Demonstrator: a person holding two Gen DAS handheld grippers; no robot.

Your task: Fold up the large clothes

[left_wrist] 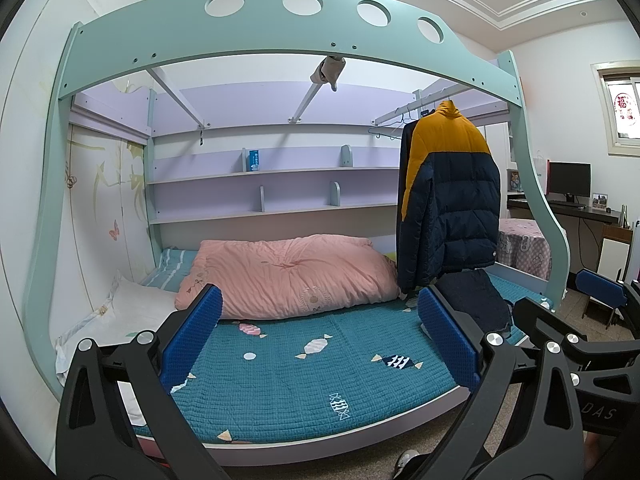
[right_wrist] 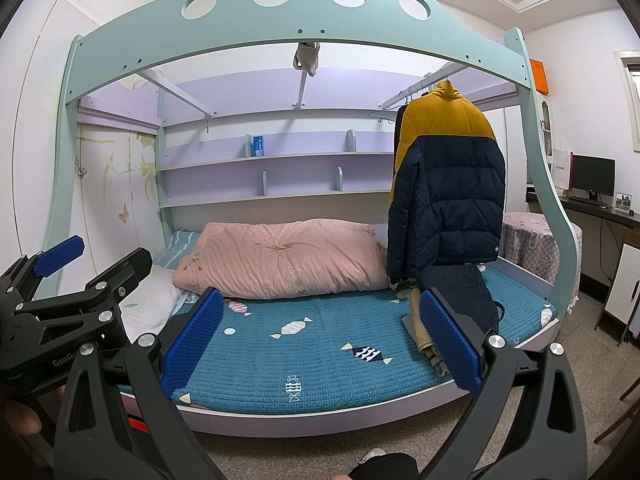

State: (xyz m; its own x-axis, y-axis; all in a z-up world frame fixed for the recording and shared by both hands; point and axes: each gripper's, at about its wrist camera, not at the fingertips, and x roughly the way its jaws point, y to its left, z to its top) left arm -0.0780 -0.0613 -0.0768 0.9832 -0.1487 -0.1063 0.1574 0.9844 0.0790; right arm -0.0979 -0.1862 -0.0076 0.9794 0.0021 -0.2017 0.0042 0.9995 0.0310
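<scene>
Both grippers hang in front of the bed (left_wrist: 280, 392), spread wide and gripping nothing: the left gripper (left_wrist: 320, 340) shows its blue ribbed pads (left_wrist: 192, 340) well apart over the bed's front edge, and the right gripper (right_wrist: 320, 344) stands the same way just beside it, its black frame reaching in at the side of the left view. Beyond them the bed carries a teal quilted sheet (right_wrist: 320, 360) printed with candy shapes, flat and bare across its middle. At the bed's right end lies a small stack of dark and tan clothes (right_wrist: 460, 300); whether these are already folded I cannot tell for sure, though they look laid in layers. Above that end the jacket (right_wrist: 448, 184), a puffy one with stitched horizontal channels, mustard across the shoulders and navy below, hangs from a rail under the upper bunk, its hem just over the stack. Along the bed's back sits a pink crumpled duvet (left_wrist: 288, 272), soft and lumpy, with a white pillow (left_wrist: 136, 304) toward the bed's left end. As I judge it, folding of the jacket has not begun: it must come off the hanger, be spread on the sheet and folded.
</scene>
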